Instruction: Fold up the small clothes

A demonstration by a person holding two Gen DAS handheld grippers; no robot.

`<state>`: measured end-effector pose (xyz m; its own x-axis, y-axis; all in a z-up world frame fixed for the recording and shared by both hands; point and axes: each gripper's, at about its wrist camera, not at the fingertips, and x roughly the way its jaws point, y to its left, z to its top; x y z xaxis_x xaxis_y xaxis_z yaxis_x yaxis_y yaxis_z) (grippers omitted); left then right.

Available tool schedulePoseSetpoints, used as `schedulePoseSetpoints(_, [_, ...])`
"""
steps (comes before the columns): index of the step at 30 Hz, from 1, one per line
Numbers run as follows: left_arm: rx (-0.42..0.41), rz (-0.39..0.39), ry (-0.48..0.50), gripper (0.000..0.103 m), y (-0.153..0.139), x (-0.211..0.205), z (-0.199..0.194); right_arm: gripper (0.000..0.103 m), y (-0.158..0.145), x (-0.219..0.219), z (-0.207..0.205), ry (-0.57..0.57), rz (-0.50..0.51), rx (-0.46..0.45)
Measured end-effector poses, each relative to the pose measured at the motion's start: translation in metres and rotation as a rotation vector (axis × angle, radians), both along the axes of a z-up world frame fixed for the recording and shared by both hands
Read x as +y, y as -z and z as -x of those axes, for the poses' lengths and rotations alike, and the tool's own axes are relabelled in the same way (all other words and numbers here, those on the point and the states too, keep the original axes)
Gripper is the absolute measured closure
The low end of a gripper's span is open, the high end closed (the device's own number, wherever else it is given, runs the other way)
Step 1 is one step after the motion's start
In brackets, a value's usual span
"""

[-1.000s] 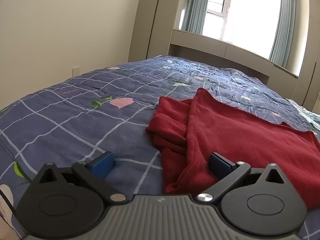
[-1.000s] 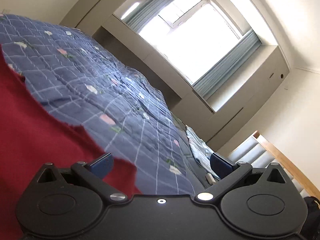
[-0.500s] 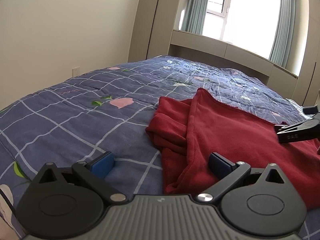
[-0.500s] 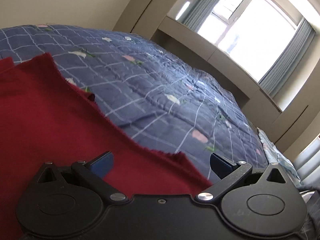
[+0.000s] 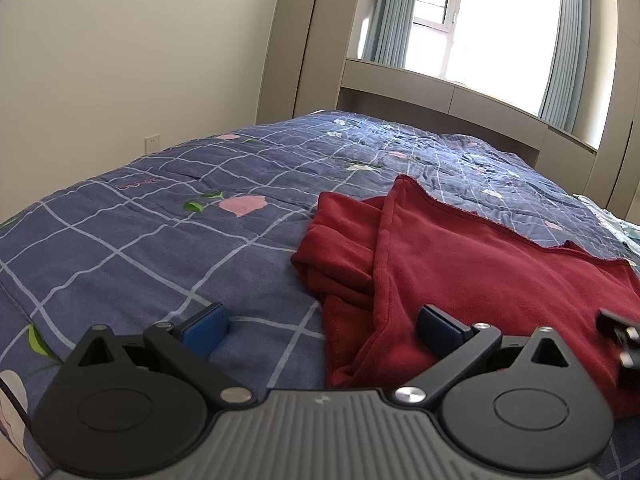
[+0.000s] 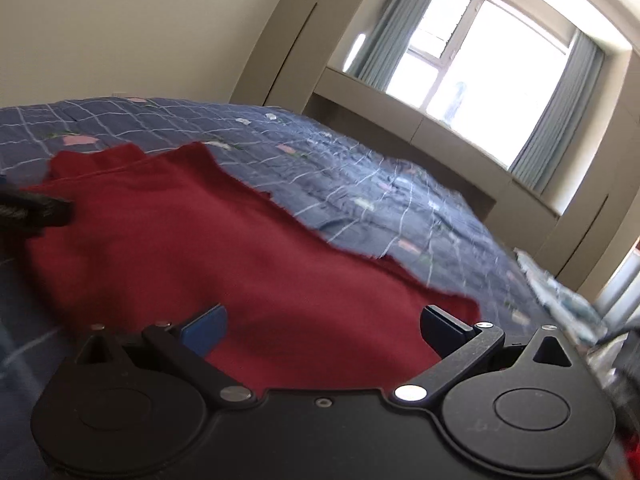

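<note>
Left of the crumpled dark-red fleece garment (image 5: 460, 264), the blue checked floral quilt (image 5: 160, 240) lies bare and open. Beyond the garment, more bare quilt reaches the beige window-side cabinet (image 5: 440, 96), the only barrier.

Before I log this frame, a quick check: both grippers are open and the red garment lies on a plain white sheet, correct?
Not quite. The left gripper and right gripper are both open, and the red garment does lie on the bed, but the cover is a blue checked quilt with flower prints, not a plain white sheet. The left wrist view shows it clearly.
</note>
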<state>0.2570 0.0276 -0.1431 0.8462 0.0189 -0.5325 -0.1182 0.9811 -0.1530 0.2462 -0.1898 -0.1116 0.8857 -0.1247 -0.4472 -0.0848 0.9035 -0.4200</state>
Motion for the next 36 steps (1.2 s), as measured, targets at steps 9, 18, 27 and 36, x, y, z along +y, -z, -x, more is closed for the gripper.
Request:
schedulePoseSetpoints(9, [0.000,0.000,0.000,0.000,0.000,0.000,0.000,0.001,0.024,0.010,0.026,0.053,0.012,-0.079])
schedulePoseSetpoints(18, [0.003,0.063,0.032,0.000,-0.005,0.009,0.006,0.001,0.025,0.011,0.030,0.045,0.034,-0.095])
schedulePoseSetpoints(27, [0.050,0.511,0.056,0.001,-0.008,0.027,0.017,0.001,0.022,0.004,0.032,0.034,-0.037,-0.081])
schedulePoseSetpoints(36, [0.065,0.462,-0.037,0.029,-0.006,0.025,0.015,0.001,0.021,0.000,0.032,0.028,-0.073,-0.077])
